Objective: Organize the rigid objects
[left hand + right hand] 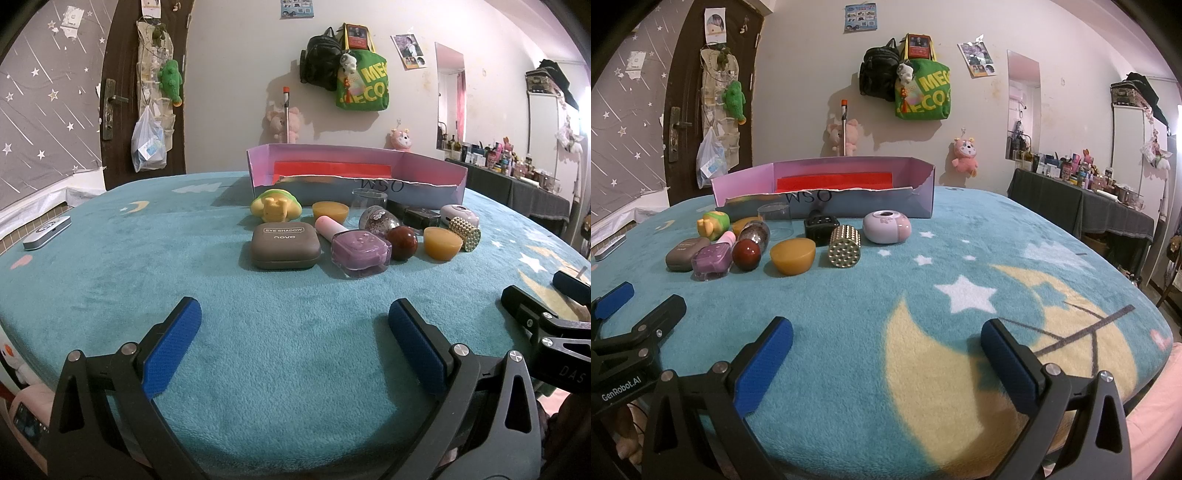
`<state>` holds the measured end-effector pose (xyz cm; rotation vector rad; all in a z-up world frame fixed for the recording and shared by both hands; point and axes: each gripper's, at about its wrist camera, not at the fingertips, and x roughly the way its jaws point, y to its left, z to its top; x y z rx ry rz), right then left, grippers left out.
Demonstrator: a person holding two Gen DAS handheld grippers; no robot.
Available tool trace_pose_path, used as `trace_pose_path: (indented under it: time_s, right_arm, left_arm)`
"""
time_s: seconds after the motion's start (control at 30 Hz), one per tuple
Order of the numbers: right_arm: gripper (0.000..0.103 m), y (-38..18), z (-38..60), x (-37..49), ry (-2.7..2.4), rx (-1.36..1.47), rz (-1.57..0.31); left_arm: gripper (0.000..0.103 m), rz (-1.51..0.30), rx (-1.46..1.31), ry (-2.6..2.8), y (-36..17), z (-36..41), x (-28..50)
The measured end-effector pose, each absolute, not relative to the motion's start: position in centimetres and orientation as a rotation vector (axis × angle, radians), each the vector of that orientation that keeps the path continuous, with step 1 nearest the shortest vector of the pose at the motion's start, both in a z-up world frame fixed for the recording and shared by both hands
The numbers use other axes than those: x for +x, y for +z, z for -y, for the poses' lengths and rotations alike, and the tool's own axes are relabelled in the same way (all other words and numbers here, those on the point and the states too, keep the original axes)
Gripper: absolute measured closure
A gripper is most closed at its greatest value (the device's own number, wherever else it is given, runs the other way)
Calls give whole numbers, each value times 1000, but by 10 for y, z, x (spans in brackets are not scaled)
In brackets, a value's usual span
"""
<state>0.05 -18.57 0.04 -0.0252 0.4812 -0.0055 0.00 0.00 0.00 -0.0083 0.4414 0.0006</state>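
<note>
Sorting not begun: both tools wait empty.
Left hand-held gripper [294,325] and right hand-held gripper [886,341] hover spread open above the teal fleece surface [295,369]; beyond, the small cosmetics and trinkets [364,232] sit clustered before the apparently empty pink cardboard box [424,162].

Both wrist views low over blanket [295,350], facing box [354,173]; left nearer; 2 views share object cluster.

Bare blanket [295,332] nearside; items [362,254] crowd box [354,166].
</note>
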Motion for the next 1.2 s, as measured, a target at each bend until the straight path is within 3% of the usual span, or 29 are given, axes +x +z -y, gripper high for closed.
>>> trace_pose_path:
  time_s: [1.2]
  right_arm:
    - [0, 1, 188, 0, -3, -22, -495]
  left_arm:
    - [0, -480, -15, -12, 4, -2, 6]
